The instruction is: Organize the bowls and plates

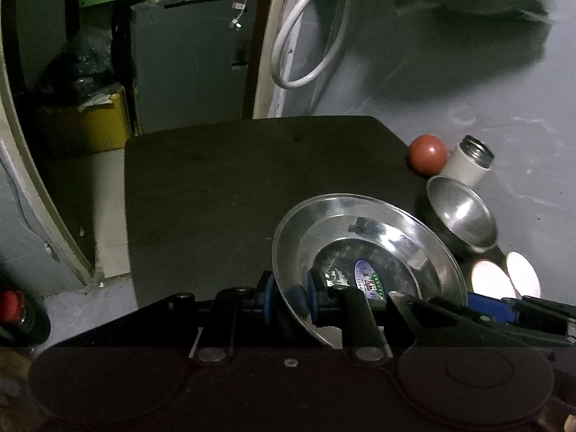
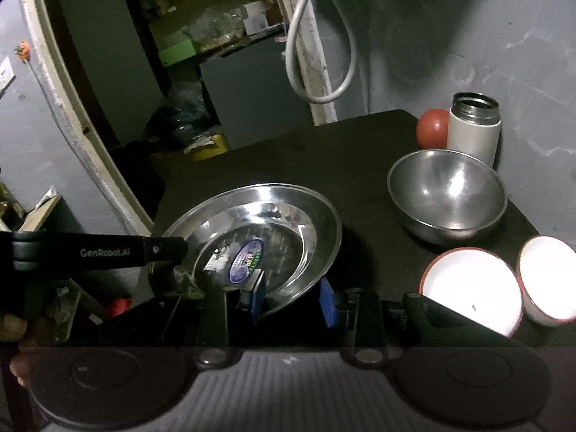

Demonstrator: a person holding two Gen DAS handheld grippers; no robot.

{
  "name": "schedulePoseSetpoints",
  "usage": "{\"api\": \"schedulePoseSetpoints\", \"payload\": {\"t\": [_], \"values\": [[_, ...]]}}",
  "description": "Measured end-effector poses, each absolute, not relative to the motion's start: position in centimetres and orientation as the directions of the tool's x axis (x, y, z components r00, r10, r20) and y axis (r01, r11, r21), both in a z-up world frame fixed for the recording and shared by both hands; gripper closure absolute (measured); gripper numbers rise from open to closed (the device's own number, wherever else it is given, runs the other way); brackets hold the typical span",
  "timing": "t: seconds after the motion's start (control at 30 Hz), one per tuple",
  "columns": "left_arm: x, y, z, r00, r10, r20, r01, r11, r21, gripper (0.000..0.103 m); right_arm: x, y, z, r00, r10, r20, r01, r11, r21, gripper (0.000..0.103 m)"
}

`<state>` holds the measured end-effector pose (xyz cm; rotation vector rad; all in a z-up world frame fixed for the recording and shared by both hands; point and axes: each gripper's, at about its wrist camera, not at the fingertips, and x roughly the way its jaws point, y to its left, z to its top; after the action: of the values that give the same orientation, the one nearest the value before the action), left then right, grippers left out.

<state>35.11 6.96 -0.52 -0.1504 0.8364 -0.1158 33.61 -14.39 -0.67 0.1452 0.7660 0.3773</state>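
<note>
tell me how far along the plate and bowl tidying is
Nothing looks stacked yet. In hand: the steel plate is tilted, its near rim pinched by the left gripper, while the right gripper straddles the rim on the other side, jaws apart. Left: the steel bowl and two white bowls sit separately on the dark table, near the flask.
</note>
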Motion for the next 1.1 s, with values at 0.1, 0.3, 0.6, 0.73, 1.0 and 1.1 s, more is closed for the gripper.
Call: {"api": "schedulePoseSetpoints", "payload": {"t": [0.1, 0.3, 0.6, 0.73, 1.0, 1.1], "values": [[33.1, 7.2, 0.2, 0.670, -0.169, -0.723, 0.049, 0.982, -0.185, 0.082, 32.0, -14.6, -0.1, 0.652, 0.408, -0.639, -0.299, 0.913, 0.277, 0.066], [28.5, 7.4, 0.8, 0.669, -0.177, -0.722, 0.056, 0.980, -0.189, 0.081, 28.4, -15.0, 1.0, 0.631, 0.444, -0.636, -0.359, 0.894, 0.267, 0.066], [23.2, 7.4, 1.0, 0.660, -0.179, -0.729, 0.031, 0.977, -0.211, 0.081, 24.0, -15.2, 1.6, 0.592, 0.472, -0.654, -0.423, 0.872, 0.247, 0.066], [21.4, 7.2, 0.8, 0.647, -0.190, -0.738, 0.032, 0.974, -0.223, 0.080, 22.5, -15.5, 1.7, 0.574, 0.472, -0.669, -0.440, 0.867, 0.234, 0.066], [18.5, 6.6, -0.2, 0.589, -0.213, -0.779, 0.053, 0.973, -0.225, 0.077, 19.9, -15.8, 1.6, 0.517, 0.460, -0.721, -0.477, 0.855, 0.204, 0.066], [17.8, 6.5, -0.6, 0.570, -0.204, -0.796, 0.056, 0.976, -0.211, 0.077, 19.3, -15.5, 1.4, 0.487, 0.448, -0.750, -0.488, 0.852, 0.193, 0.066]]}}
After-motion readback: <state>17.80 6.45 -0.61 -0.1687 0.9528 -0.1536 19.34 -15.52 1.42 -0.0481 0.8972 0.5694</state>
